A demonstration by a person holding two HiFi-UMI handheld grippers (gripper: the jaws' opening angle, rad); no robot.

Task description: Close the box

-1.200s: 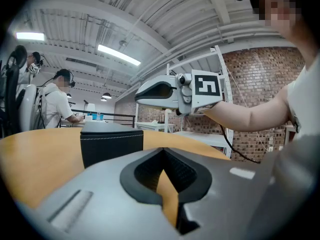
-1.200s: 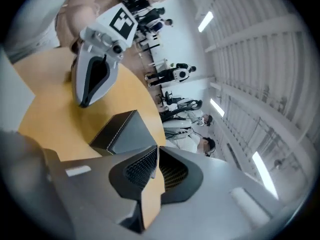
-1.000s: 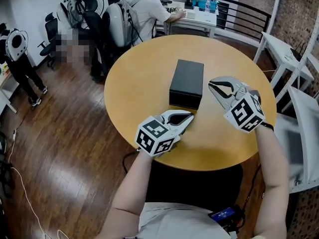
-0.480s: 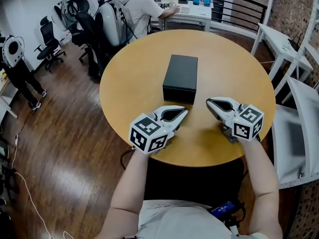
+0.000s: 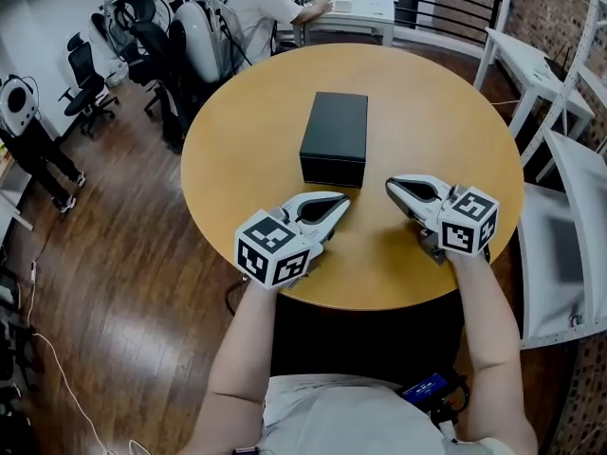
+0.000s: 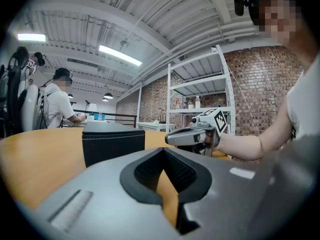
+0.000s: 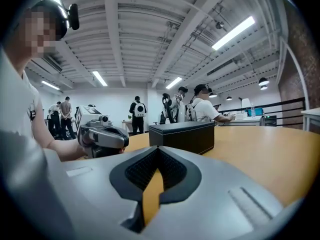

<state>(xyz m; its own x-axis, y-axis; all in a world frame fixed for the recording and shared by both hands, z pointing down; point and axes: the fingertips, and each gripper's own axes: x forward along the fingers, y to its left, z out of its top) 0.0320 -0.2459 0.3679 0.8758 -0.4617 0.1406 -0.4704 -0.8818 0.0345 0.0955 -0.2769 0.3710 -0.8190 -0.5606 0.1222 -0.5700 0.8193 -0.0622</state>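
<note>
A black rectangular box with its lid down sits in the middle of the round wooden table. The left gripper view shows the box at centre left; in the right gripper view the box is just past the jaws. My left gripper rests on the table near the box's front left corner, shut with nothing in it. My right gripper lies to the box's front right, also shut and empty. Neither gripper touches the box. Each gripper sees the other: the right gripper and the left gripper.
White tables and a white chair stand right of the round table. A person sits at a desk beyond it, by a black railing. Office chairs stand at the far left on the wood floor.
My right gripper has come down from above the table to rest on it. Both grippers have drawn slightly back from the box. The camera view has shifted.
</note>
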